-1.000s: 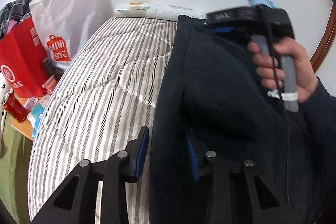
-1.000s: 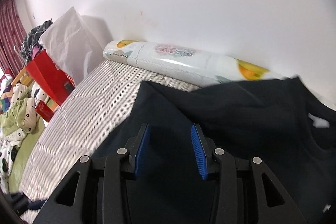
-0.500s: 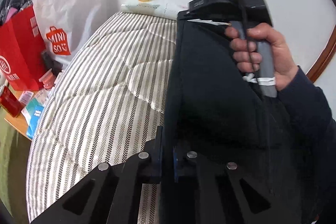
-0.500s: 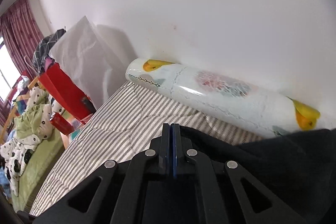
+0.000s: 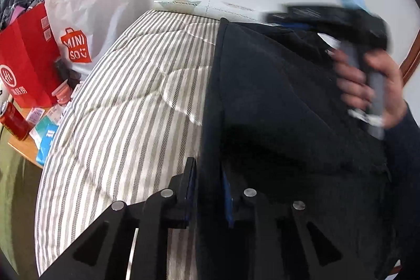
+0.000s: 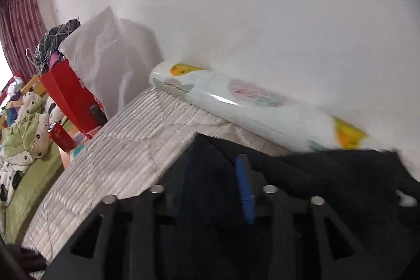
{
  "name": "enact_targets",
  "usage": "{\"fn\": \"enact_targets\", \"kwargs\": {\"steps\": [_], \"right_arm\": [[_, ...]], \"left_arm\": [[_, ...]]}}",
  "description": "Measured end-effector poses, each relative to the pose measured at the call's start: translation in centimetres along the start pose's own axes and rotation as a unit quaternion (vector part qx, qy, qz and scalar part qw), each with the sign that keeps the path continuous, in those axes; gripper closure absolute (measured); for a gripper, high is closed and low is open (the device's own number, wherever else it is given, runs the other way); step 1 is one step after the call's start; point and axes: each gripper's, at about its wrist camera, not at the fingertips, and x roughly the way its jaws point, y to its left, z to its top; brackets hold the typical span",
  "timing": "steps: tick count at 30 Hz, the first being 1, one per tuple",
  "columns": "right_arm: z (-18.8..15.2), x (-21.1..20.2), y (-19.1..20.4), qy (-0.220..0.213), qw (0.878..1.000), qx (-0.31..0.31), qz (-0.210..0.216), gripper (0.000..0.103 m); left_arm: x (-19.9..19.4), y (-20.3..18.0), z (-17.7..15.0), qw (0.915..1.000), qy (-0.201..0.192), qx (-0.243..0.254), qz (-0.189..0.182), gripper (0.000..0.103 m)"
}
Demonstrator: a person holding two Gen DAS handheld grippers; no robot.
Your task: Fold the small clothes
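A dark navy garment lies on the striped bed cover, its straight left edge running from near to far. My left gripper is open, its blue pads either side of that near edge. The right gripper shows blurred in the left wrist view at the garment's far end, held by a hand. In the right wrist view my right gripper is open over the garment's far corner, with the dark cloth spread to the right.
A rolled floral mat lies along the white wall at the bed's far end. A white Miniso bag and a red bag stand left of the bed. A red can and small packets sit on a low table.
Both grippers were shut on the garment's edge half a second ago and have now opened. The garment has dropped onto the bed. The right gripper is moving and blurred.
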Motion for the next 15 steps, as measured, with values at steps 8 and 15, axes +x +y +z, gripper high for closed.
{"fn": "enact_targets", "kwargs": {"steps": [8,15], "right_arm": [[-10.8,-13.1,-13.3,0.015,0.991,0.078,-0.112,0.05],[-20.7,-19.4,-21.6,0.055,0.969,0.173,-0.168,0.047]], "left_arm": [[-2.4,-1.1,-3.2,0.9999,-0.003,-0.001,-0.014,0.06],[-3.6,-2.7,-5.5,0.9998,-0.011,0.006,-0.016,0.05]]}}
